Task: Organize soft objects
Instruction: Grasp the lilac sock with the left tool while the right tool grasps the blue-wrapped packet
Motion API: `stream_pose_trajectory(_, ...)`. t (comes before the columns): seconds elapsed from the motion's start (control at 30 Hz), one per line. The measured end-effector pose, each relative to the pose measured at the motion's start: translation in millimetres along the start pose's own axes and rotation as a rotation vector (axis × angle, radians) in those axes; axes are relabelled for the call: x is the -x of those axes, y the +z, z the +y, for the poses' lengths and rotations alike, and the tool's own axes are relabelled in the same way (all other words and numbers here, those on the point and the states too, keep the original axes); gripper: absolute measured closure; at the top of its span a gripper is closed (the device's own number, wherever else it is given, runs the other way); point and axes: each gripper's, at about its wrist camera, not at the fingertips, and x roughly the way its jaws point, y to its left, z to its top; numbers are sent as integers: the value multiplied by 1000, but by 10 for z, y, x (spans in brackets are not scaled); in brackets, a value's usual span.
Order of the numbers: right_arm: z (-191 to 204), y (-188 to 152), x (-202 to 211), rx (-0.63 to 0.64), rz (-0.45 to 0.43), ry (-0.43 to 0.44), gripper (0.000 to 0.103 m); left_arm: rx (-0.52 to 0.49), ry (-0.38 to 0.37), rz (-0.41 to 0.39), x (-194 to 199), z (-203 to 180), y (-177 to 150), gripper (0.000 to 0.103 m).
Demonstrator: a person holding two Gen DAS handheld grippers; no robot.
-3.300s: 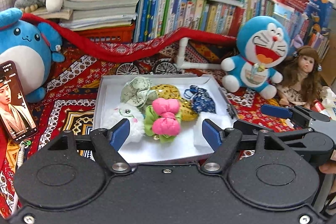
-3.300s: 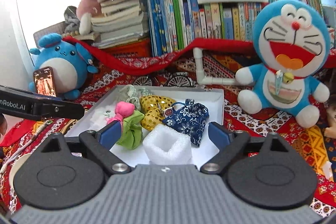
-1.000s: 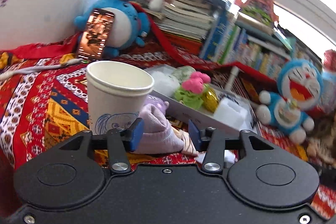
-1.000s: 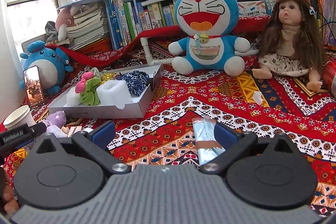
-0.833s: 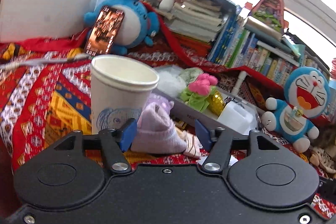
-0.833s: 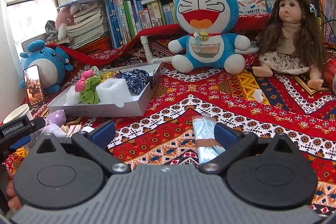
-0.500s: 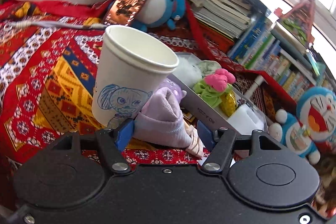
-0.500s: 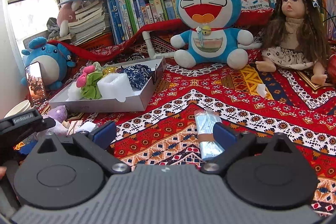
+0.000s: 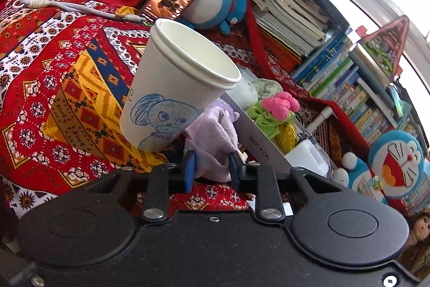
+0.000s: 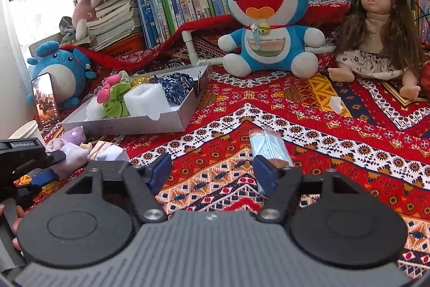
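My left gripper (image 9: 211, 168) has just been closing, and its pads are now clenched on the lilac plush toy (image 9: 215, 133), which bunches up between them. The toy lies on the patterned cloth (image 9: 67, 98), pressed against the foot of the white paper cup (image 9: 172, 88) on one side and just beside the near wall of the grey tray (image 9: 258, 144) on the other. That tray already holds the other soft things: a pink and green scrunchie (image 9: 274, 112), a white foam block (image 9: 306, 158) and more behind.

What the next move turns on, I judge, is that the tray lies straight ahead and a little to the right of my left jaws, over its low wall, so the toy has to be lifted before it goes forward. The cup leans so close that it may tip as the toy comes away.

My right gripper (image 10: 212, 172) has also been closing, but its pads stand apart with only cloth between them; a flat blue packet (image 10: 268, 147) lies just beside its right pad, long axis pointing away from me.
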Motion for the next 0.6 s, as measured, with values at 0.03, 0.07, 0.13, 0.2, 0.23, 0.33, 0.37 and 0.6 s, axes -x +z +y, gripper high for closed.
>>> stream_pose_trajectory(0.03,-2,-6,0,-1,0,-3,29,-4,-7,7,9,4,0,87)
stream_pose_trajectory(0.07,-4,-10,1,-2,0,-5,29,-10,-15,14,21,16,1,87)
stream_pose_trajectory(0.13,-7,-16,5,-5,-1,-9,29,-37,-29,22,55,25,-1,87)
stream_pose_trajectory(0.2,-13,-16,8,-7,-4,-9,29,-70,-44,32,97,40,3,87)
stream_pose_trajectory(0.23,-13,-17,9,-7,-5,-9,29,-85,-51,40,117,49,10,87)
stream_pose_trajectory(0.33,-1,-24,15,4,-8,-19,29,-164,-85,70,192,80,50,87)
stream_pose_trajectory(0.37,5,-26,12,12,-8,-25,29,-198,-97,79,222,88,63,87)
stream_pose_trajectory(0.6,14,-44,-15,44,-24,-76,29,-447,-159,111,415,135,43,83)
